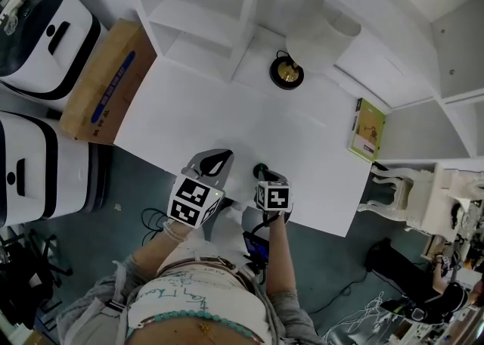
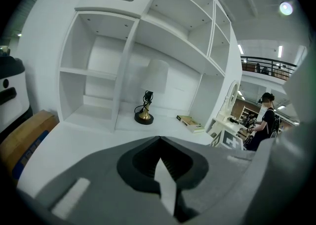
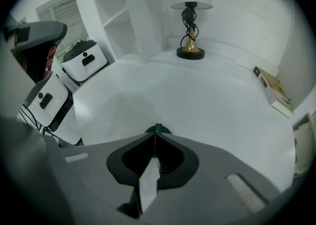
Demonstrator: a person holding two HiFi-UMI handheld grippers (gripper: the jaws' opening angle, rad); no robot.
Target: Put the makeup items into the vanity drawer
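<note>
Head view: white shelf unit runs along the back of a white counter, compartments look bare; two white-and-black appliances off the counter's left end, one further back, one nearer; brown cardboard box with a blue stripe sits between the back appliance and the counter edge, touching or just beside it, can't tell which; white ornate chair off the right end; lamp with black round base, gold stem and white shade stands upright at the back of the counter, in front of the shelves; green-covered book lies flat near the right edge, well apart from the lamp; both grippers sit side by side at the near edge of the counter, each with its marker cube toward the person; left gripper: jaws closed together, nothing between them, pointing toward the lamp and shelves; right gripper: jaws closed down narrow, with a small dark green item pinched right at the tips; the item's rounded green body shows just past the jaw ends, low over the bare counter near the front edge; can't tell what kind of makeup item it is, too small and mostly covered by the jaws; left gripper view also catches a person standing far off to the right, behind the counter area.
</note>
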